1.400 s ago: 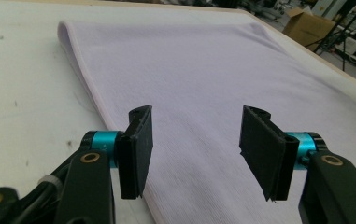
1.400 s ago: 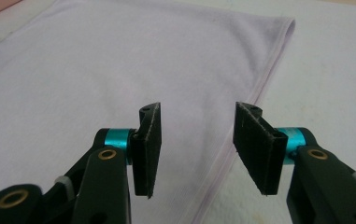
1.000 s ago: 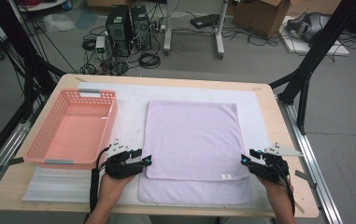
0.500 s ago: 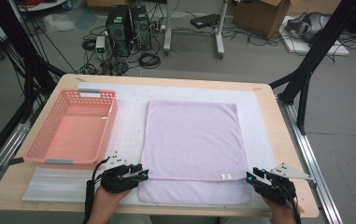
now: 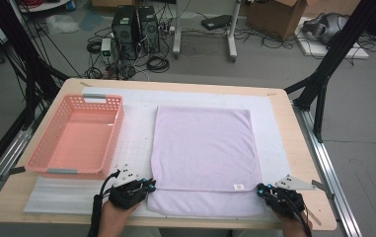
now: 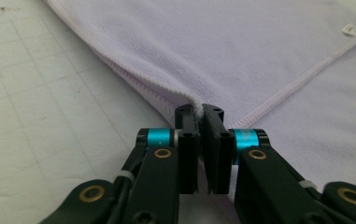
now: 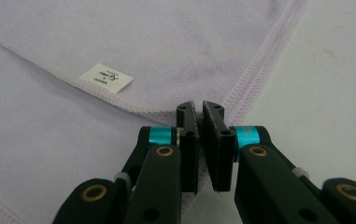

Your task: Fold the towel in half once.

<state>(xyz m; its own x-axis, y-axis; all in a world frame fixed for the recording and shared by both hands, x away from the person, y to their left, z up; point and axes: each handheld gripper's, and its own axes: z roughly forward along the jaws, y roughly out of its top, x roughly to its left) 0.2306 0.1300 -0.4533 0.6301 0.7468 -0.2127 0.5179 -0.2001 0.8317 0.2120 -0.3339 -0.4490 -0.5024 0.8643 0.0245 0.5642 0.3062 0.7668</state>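
A lavender towel (image 5: 203, 148) lies flat on the white mat, its upper layer ending short of the near edge of the lower one. My left gripper (image 5: 148, 186) sits at that layer's near left corner. In the left gripper view the jaws (image 6: 200, 111) have just been closing and now pinch the towel's hemmed edge (image 6: 241, 46). My right gripper (image 5: 262, 189) is at the near right corner. Its jaws (image 7: 200, 107) have also just been closing and hold the corner of the upper layer (image 7: 143, 37), right of the white label (image 7: 106, 78).
A pink plastic basket (image 5: 118, 133) stands to the left of the towel, with nothing in it. The white gridded mat (image 5: 136, 138) covers most of the wooden table (image 5: 279, 113). Computers, cables and boxes are on the floor beyond the table.
Both hands have drawn back toward the near edge of the table, and both grippers now sit at the near corners of the towel's upper layer, shut on it.
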